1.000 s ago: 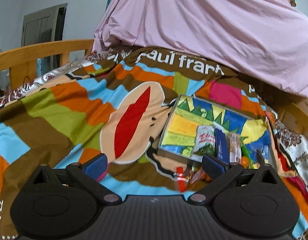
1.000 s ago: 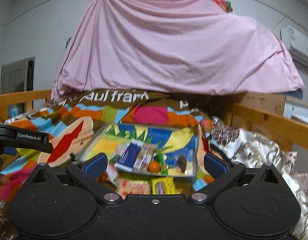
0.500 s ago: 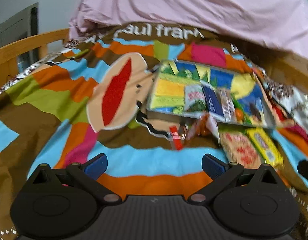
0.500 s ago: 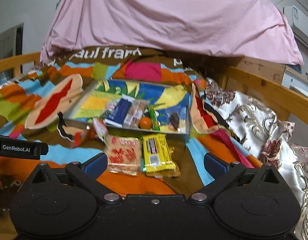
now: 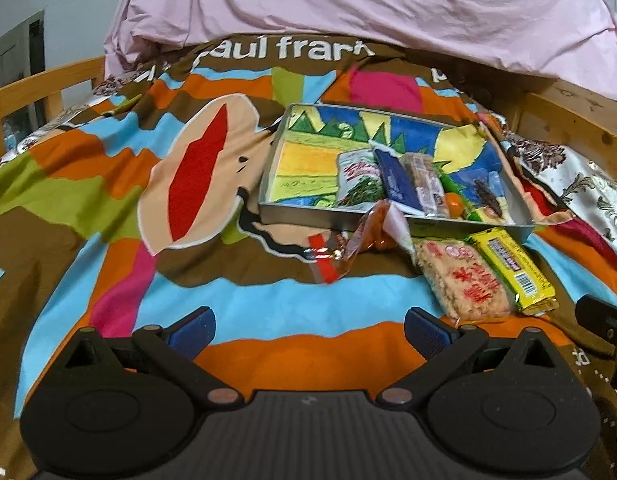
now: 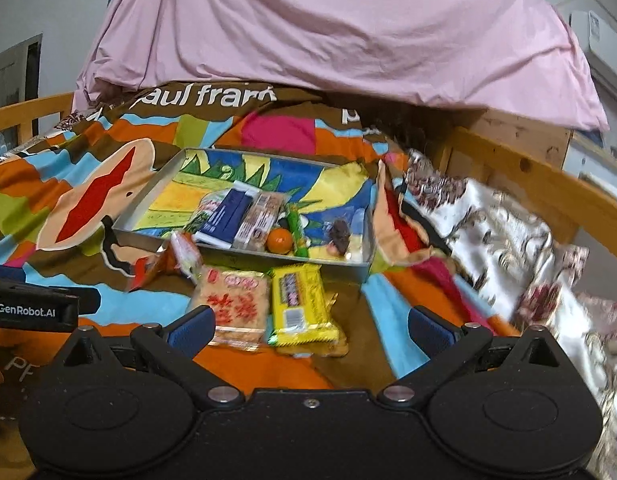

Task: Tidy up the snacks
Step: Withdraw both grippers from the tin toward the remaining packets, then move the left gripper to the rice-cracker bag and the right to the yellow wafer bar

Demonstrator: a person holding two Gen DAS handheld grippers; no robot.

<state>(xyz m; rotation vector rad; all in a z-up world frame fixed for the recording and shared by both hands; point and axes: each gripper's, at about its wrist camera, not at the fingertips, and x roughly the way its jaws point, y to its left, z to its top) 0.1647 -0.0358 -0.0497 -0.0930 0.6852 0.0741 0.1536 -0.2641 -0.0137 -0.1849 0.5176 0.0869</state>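
Snacks lie in two groups on the striped Paul Frank bedspread (image 5: 108, 208): three loose packets in front of the tray (image 6: 244, 254), and about six items inside it; the loose ones are one red-and-orange crinkled packet (image 5: 340, 248), one rice cracker pack (image 6: 234, 304) with red characters, and one yellow bar (image 6: 302, 308); inside the tray I count one green-printed bag (image 5: 358, 178), one dark blue packet (image 6: 228, 216), one clear-wrapped biscuit pack (image 6: 260, 218), one small orange (image 6: 279, 240), one green stick (image 6: 298, 228) and one dark wrapped piece (image 6: 340, 232); since half a second ago both my cameras have tipped down and drawn closer, so the loose packets sit larger and lower in view; my left gripper (image 5: 308, 332) is spread wide and holds nothing, with the crinkled packet ahead of it and the cracker pack ahead to its right; my right gripper (image 6: 310, 330) is likewise spread and empty, the cracker pack and yellow bar lying between its fingers' lines, just ahead; a pink sheet (image 6: 328, 28) hangs behind the bed.
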